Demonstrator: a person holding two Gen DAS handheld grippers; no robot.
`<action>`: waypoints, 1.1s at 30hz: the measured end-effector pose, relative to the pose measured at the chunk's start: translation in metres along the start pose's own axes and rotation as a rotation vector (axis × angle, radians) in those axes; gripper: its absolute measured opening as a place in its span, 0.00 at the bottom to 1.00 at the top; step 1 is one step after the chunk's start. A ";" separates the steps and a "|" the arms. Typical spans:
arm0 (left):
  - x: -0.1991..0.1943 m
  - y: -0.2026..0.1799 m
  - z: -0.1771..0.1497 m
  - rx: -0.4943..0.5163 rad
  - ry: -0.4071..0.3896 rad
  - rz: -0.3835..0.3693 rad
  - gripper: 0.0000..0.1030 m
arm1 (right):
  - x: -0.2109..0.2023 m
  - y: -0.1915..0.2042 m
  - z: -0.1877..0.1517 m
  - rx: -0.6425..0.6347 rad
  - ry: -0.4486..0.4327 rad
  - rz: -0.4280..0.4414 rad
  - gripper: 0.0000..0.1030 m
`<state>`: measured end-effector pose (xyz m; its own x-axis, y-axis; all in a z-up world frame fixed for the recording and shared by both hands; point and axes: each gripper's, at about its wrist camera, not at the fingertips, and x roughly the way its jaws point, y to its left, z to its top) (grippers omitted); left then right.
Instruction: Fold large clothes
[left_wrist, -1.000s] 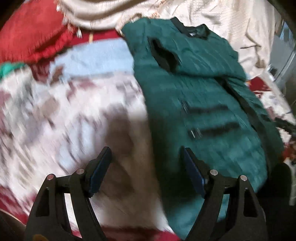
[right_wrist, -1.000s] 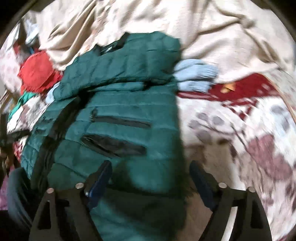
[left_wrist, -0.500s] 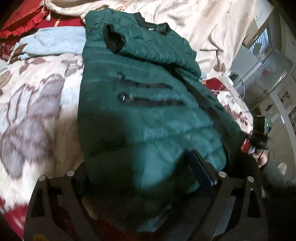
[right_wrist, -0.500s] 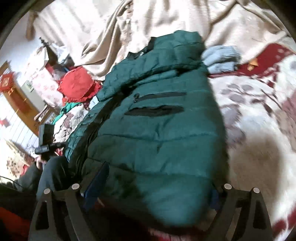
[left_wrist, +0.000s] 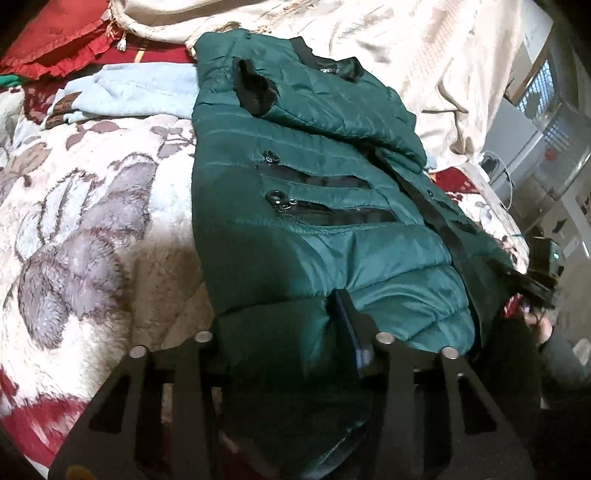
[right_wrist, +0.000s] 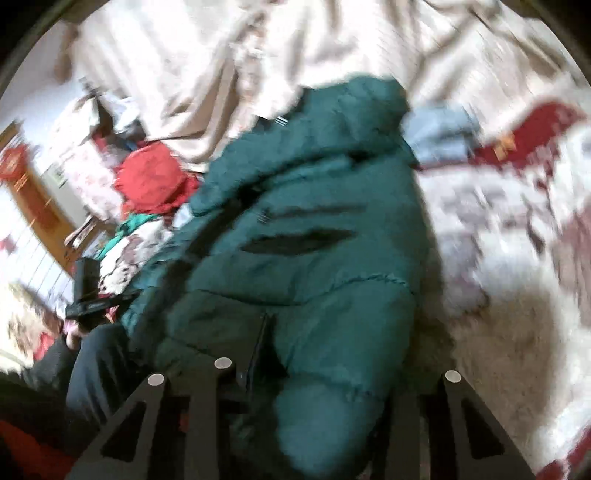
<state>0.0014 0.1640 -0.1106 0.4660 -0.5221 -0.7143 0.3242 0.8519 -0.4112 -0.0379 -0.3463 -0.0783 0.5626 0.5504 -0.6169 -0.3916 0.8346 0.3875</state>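
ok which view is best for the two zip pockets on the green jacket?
Left wrist. It is sharp: both zip pockets on the green jacket show with their pulls, one above the other. The right wrist view is motion-blurred; there the pockets are only dark streaks, pulls unreadable.

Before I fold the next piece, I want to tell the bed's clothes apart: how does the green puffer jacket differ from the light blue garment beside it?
The green puffer jacket is quilted, shiny and thick; the light blue garment looks soft, matte and thinner. The jacket has black zip pockets; the blue one shows none. Both grippers' fingers grip the jacket's hem; the blue garment lies untouched. Both rest on the floral blanket.
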 end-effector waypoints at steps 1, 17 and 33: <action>0.002 -0.001 0.000 -0.007 -0.009 -0.023 0.62 | 0.006 -0.004 -0.001 0.014 0.025 0.002 0.36; -0.038 -0.009 0.027 -0.036 -0.021 0.100 0.17 | -0.046 0.059 0.015 -0.052 -0.059 -0.043 0.20; -0.145 -0.034 0.030 -0.003 -0.166 -0.050 0.17 | -0.134 0.080 0.004 0.127 -0.208 -0.065 0.20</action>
<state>-0.0527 0.2093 0.0242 0.5787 -0.5629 -0.5901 0.3481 0.8249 -0.4455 -0.1420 -0.3527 0.0381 0.7265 0.4773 -0.4944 -0.2620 0.8575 0.4428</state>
